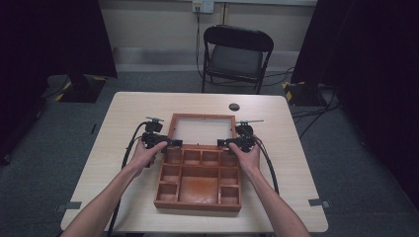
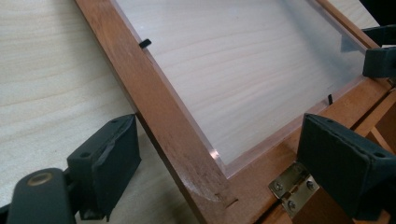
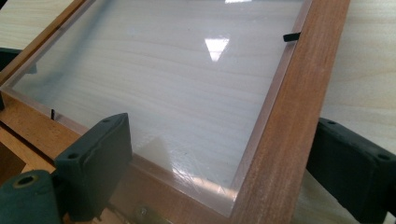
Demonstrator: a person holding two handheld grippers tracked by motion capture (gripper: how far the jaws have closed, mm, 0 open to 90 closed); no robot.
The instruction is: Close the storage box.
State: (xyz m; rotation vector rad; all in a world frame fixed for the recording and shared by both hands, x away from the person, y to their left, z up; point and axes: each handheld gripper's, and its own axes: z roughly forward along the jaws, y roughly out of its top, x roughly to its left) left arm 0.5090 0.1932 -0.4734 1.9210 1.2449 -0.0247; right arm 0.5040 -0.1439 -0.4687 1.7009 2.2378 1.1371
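A brown wooden box (image 1: 197, 205) with several compartments stands on the table, its lid (image 1: 201, 116) swung open behind it. The lid is a wooden frame around a clear pane (image 2: 243, 70). My left gripper (image 1: 174, 143) is at the lid's near left corner. Its jaws straddle the left frame rail (image 2: 159, 107) near a brass hinge (image 2: 292, 184), open, with a gap on the pane side. My right gripper (image 1: 223, 143) is at the near right corner. It is open too, with one jaw over the pane (image 3: 163, 79) and the other outside the right rail (image 3: 289, 116).
The light wooden table (image 1: 128, 123) has bare room left and right of the box. A small dark round thing (image 1: 234, 106) lies behind the lid. A black folding chair (image 1: 236, 54) stands beyond the far edge. Black cables trail back from both grippers.
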